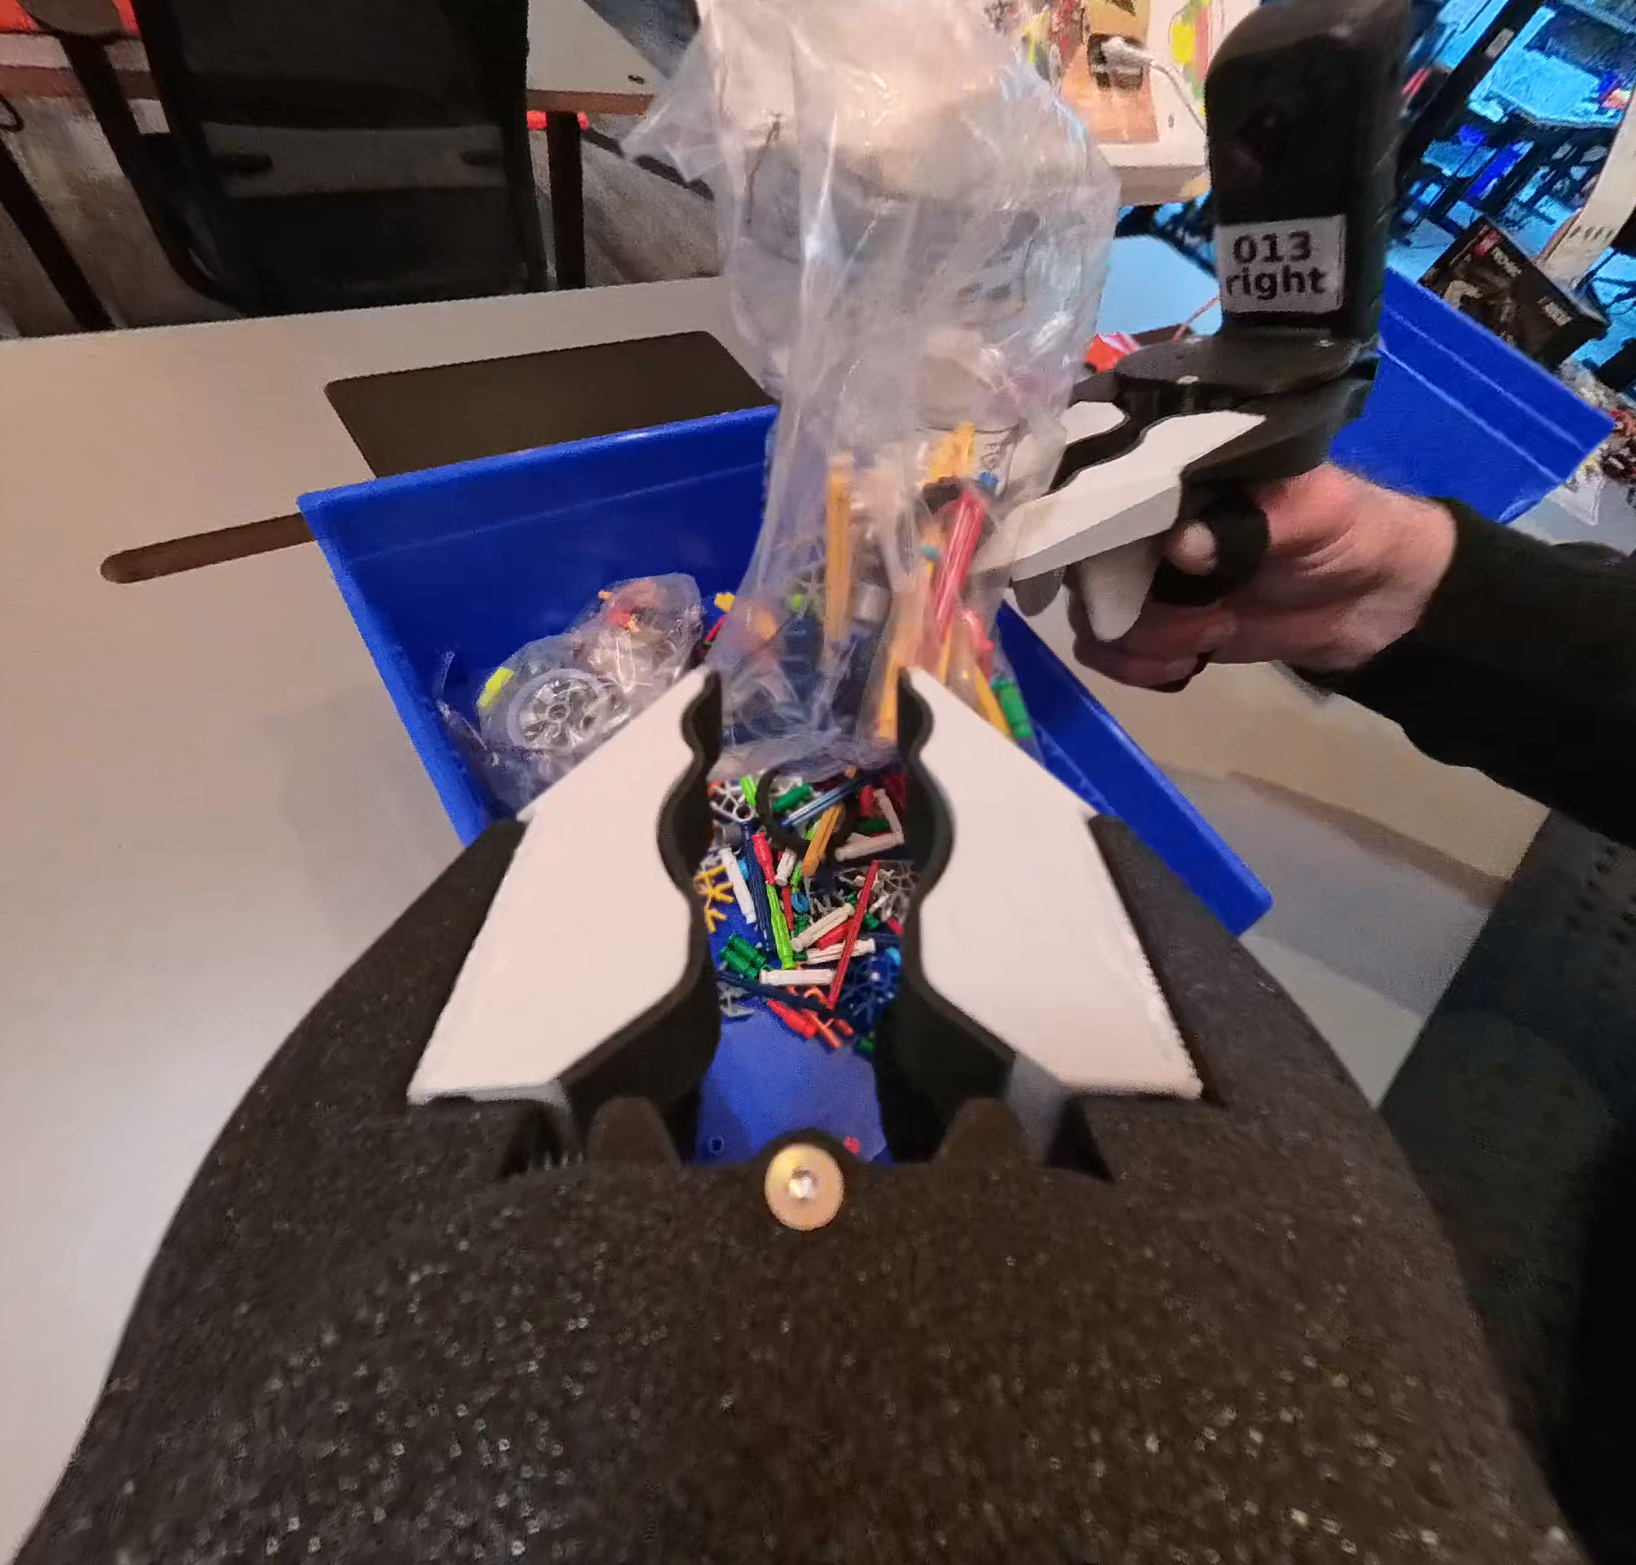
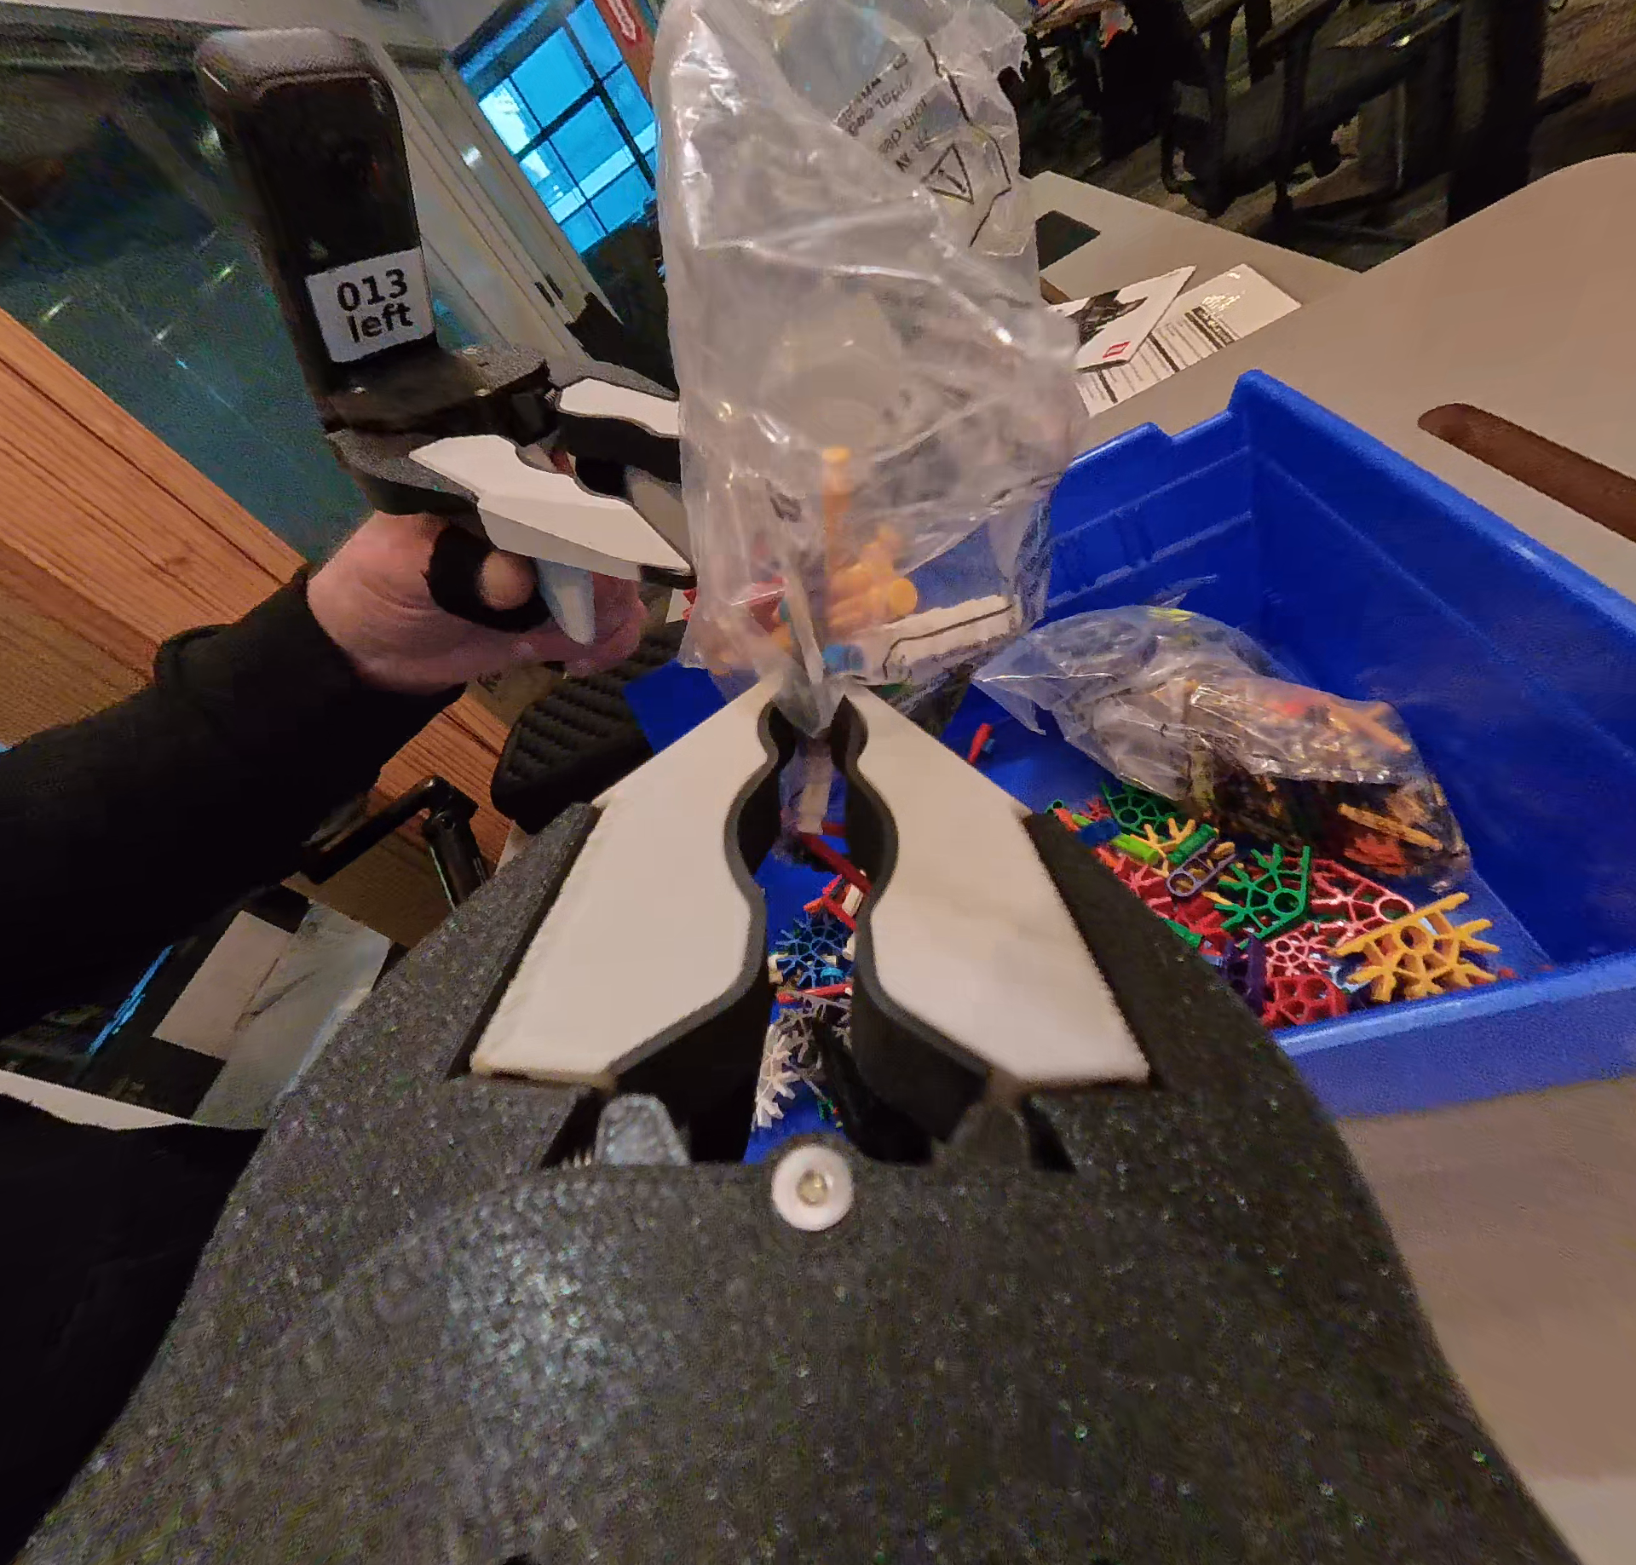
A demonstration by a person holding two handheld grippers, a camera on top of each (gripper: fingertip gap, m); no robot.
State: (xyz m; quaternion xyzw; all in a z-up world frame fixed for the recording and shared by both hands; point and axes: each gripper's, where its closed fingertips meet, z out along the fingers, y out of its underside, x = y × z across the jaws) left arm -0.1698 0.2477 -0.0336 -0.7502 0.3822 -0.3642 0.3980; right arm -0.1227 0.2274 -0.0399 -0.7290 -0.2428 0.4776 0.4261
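Table: pale grey-white tabletop [image 1: 177,726] with a dark rectangular inset panel [image 1: 540,398] and a long dark slot [image 1: 208,549].
Chairs: a black chair [image 1: 336,124] stands behind the table; a dark perforated seat back [image 1: 1549,1080] sits at the right edge.
Floor: grey, seen beyond the table's far edge [image 1: 637,195].
Wall panelling: warm wooden boards [image 2: 115,496] in the right wrist view.
Window: gridded panes glowing blue [image 2: 567,133], daylight behind.
Glass partition: teal-tinted, reflective [image 2: 133,283].
Far furniture: dark tables and benches [image 2: 1239,62] across the room.
Papers: printed sheets [image 2: 1177,328] lying on a second pale table.
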